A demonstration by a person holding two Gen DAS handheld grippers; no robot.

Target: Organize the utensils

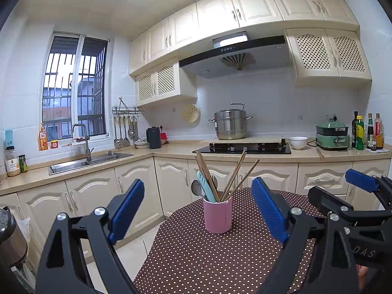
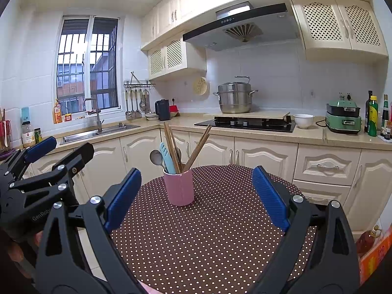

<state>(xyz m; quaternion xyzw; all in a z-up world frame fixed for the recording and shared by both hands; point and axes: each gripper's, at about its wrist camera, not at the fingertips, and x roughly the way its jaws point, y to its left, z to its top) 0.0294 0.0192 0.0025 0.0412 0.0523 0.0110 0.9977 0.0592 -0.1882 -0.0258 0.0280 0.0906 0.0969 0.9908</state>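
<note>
A pink cup [image 1: 217, 216] stands on a round table with a brown polka-dot cloth [image 1: 196, 257]. It holds several wooden chopsticks [image 1: 235, 174], a metal spoon [image 1: 196, 187] and a light blue utensil [image 1: 204, 183]. My left gripper [image 1: 196, 205] is open and empty, its blue pads either side of the cup from behind. The cup also shows in the right wrist view [image 2: 179, 187] with chopsticks [image 2: 196, 147], spoon [image 2: 156, 158] and blue utensil [image 2: 166, 156]. My right gripper [image 2: 196, 196] is open and empty, held short of the cup. Each gripper shows in the other's view.
Kitchen counter runs behind with a sink [image 1: 85, 163], a black hob [image 1: 242, 148] with a steel pot [image 1: 230, 123], a white bowl [image 1: 298, 142], a green cooker [image 1: 332, 136] and bottles [image 1: 367, 131]. Cabinets [image 2: 325, 164] stand close behind the table.
</note>
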